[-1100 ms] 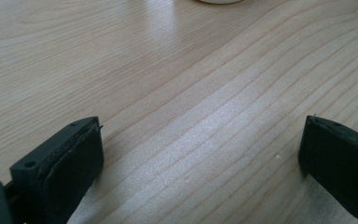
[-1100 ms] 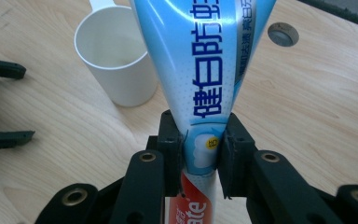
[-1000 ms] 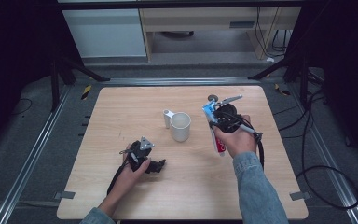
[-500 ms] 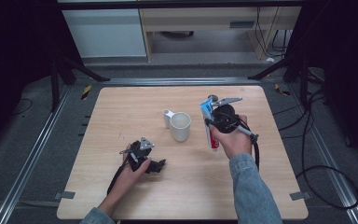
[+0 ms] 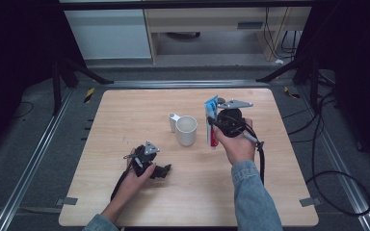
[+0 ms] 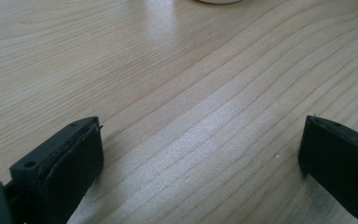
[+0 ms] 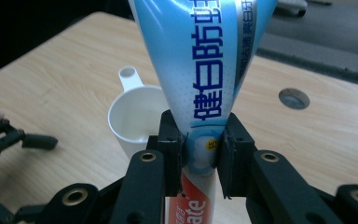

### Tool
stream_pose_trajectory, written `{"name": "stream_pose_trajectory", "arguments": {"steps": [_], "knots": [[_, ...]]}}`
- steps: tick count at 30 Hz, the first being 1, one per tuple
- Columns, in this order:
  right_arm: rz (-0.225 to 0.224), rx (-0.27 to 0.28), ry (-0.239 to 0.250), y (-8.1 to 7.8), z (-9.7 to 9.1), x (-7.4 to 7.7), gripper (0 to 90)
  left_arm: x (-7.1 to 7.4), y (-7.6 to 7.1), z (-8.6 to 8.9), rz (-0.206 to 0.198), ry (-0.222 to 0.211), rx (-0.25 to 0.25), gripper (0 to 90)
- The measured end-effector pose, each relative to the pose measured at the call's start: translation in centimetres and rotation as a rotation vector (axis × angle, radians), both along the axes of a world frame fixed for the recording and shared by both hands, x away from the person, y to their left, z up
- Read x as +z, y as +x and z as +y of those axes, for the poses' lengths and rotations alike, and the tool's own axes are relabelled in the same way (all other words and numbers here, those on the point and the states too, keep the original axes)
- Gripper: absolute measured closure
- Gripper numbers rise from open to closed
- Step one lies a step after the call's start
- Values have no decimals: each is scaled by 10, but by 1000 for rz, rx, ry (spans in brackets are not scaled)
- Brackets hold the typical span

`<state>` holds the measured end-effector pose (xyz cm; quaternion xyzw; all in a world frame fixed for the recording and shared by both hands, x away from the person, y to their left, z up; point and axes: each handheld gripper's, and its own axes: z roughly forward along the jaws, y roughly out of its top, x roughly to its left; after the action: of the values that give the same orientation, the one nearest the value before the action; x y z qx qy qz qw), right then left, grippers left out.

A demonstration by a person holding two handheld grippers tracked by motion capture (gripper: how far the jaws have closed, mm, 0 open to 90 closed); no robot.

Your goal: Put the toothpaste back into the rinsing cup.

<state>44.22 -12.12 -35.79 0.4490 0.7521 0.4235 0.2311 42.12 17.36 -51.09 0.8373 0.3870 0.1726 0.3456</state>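
The right gripper [image 7: 200, 158] is clamped on a toothpaste tube [image 7: 200, 70], holding it off the table w/ the flat crimped end up and the cap end low, just right of the white cup [image 5: 186, 130] near the table's [image 5: 125, 110] middle. Probable step: drop the tube into the cup. To do it well, the person should carry it over the rim, centre it, keep it near vertical, lower the cap end inside, then let go, w/o knocking the handle. The left gripper [image 5: 161, 169] rests near the front-left edge, jaws apart, nothing btwn them.
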Motion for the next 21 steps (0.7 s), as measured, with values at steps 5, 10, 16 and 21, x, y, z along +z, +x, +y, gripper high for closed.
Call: {"name": "stream_pose_trajectory", "arguments": {"steps": [5, 10, 16, 21], "knots": [[-58, -28, 38, -5, 5, 3, 734, 0, 0, 0, 1, -2, -4, 0], [-89, -40, 51, -10, 10, 8, 735, 0, 0, 0, 0, -1, -5, 0], [-132, -57, 73, -12, 14, 18, 735, 0, -1, 0, 1, -2, -7, 0], [-150, -74, 86, -8, 14, 25, 735, 0, -1, 1, 2, -1, -10, 0]]}}
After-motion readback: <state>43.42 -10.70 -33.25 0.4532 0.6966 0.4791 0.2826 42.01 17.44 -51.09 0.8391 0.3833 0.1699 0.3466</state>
